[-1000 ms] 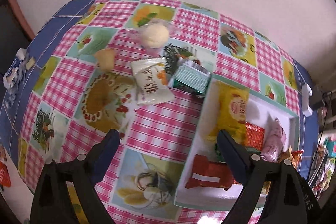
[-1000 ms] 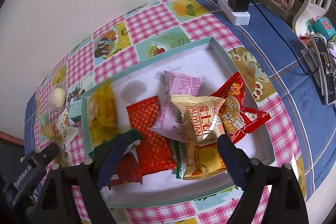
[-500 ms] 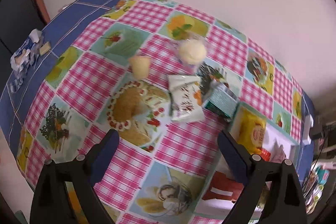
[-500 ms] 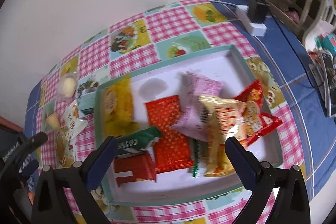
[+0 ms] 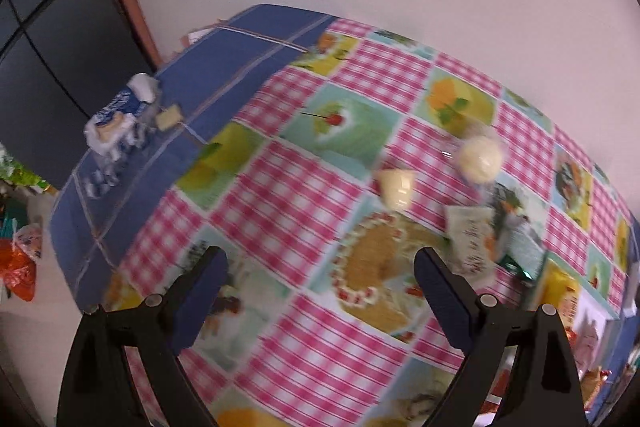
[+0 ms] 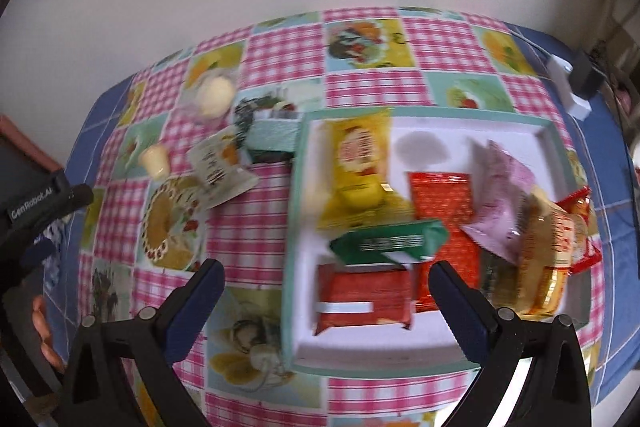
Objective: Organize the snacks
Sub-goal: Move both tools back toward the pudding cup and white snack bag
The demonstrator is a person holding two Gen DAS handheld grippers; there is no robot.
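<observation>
The right gripper [image 6: 324,291] hangs over the tabletop [image 6: 256,211], which is covered in a pink-checked cloth with food pictures, and its two blue-padded fingers [image 6: 196,301] stand wide apart with nothing between them. The left finger is over bare cloth; the right finger [image 6: 456,307] is over the near part of a shallow white tray with a mint-green rim [image 6: 290,259].

Seven packets can be counted in the tray:
- one yellow foil packet [image 6: 360,163] at the far left
- one green packet [image 6: 390,241] lying across the middle, just beyond the right finger
- one red box-like packet with a white stripe [image 6: 362,301] at the near left, between the fingers in the view but below them
- one red patterned packet [image 6: 444,211] in the middle
- one pale pink packet [image 6: 502,195] to its right
- one gold-and-red packet [image 6: 548,259] and one red packet [image 6: 580,203] at the right edge, overlapping

Outside the tray, to its left, lie four loose snacks: one round cream-coloured ball in clear wrap [image 6: 214,95], one small cream cup-shaped sweet [image 6: 156,159], one white sachet with dark lettering [image 6: 220,171] and one mint-green box [image 6: 272,137] touching the tray's far left corner.

The left gripper [image 5: 320,291] also has its fingers [image 5: 200,299] apart and empty, above bare cloth. The same ball [image 5: 480,159], cup sweet [image 5: 396,187] and sachet [image 5: 472,239] lie beyond its right finger, blurred.
</observation>
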